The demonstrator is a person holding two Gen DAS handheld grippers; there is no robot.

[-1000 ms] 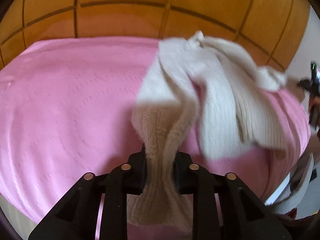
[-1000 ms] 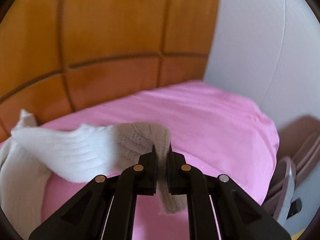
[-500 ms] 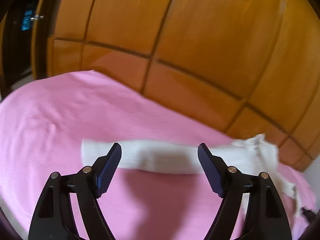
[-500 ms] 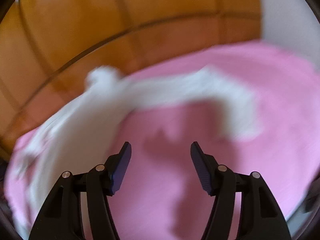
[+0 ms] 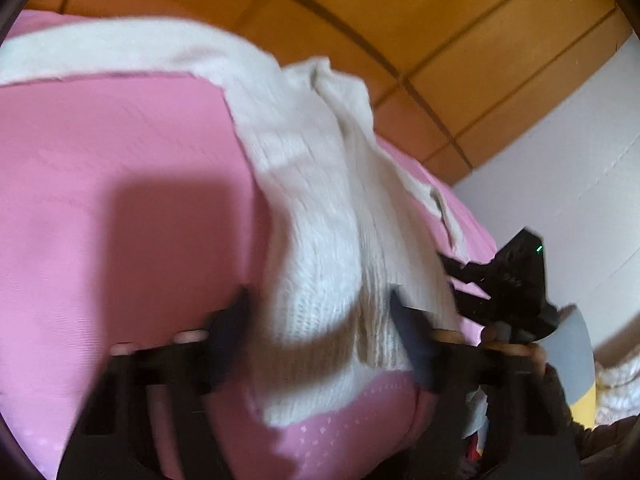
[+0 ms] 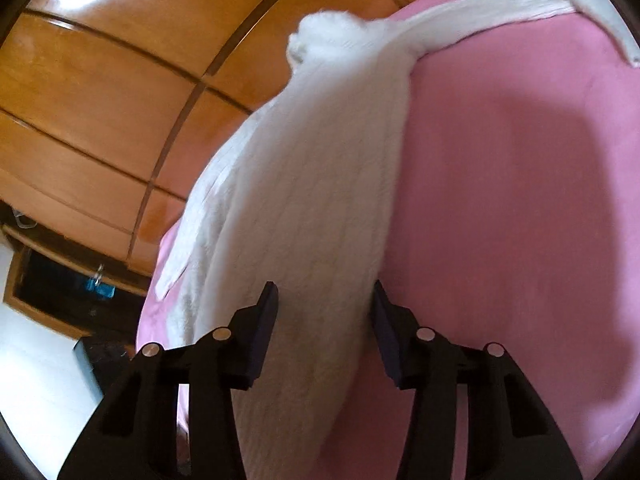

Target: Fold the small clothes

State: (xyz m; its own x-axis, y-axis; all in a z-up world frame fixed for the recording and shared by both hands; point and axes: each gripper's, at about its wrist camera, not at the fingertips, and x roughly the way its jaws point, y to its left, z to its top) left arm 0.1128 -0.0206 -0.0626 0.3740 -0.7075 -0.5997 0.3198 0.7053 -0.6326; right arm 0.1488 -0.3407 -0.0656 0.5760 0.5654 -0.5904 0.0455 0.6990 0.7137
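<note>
Both tongs have just been closing, yet their jaws stand apart with white knit between them, pads not pressing. Left gripper (image 5: 320, 332) straddles the near end of the sweater (image 5: 320, 208), which lies spread on the pink sheet (image 5: 120, 200), stretching toward the far wooden headboard (image 5: 400, 8). Right gripper (image 6: 325, 322) straddles another near edge.

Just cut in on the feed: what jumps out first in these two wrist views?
A cream knit garment sprawls across the pink bedcover, running from between the right gripper up toward the wooden headboard. The left gripper straddles another knit fold, and both grippers' jaws have just been closing around the fabric.
</note>
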